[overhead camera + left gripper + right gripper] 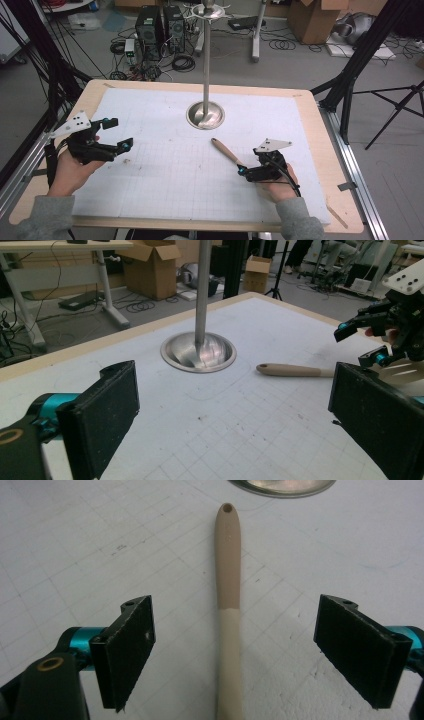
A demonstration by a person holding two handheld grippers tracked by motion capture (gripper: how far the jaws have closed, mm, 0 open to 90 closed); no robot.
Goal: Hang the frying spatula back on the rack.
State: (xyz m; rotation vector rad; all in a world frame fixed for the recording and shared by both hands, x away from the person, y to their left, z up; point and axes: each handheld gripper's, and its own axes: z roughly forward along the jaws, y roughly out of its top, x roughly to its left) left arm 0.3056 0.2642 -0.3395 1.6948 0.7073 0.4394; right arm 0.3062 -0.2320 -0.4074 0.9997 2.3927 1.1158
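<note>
Black pads of right gripper (234, 650) sit closest to the lens in right gripper view, jaws spread wide w/ nothing pinched. Between them, running straight ahead along the midline, lies a wooden-handled utensil (228, 600): darker tan far half w/ a hang hole at its tip, paler near half; it touches neither pad. Working end is hidden under the gripper, so can't tell what kind of utensil. Beyond handle tip, just ahead of gripper, edge of the round metal base (282, 486).

High view: right gripper (241, 172) held in a hand at table's (310, 130) near right, over the utensil's (224, 150) lower end, handle angling away fwd and to its left toward the base (205, 115) of an upright metal pole (206, 55). White gridded mat (165, 165) under everything.

Left gripper (118, 133) is held well apart to the left, jaws also spread, empty. In left gripper view, its pads (107, 412) frame the mat; utensil (292, 370) lies ahead-right, base (198, 352) ahead-centre, other gripper (372, 342) far right.

Floor beyond table: cables, cardboard boxes (315, 17), tripod legs.
</note>
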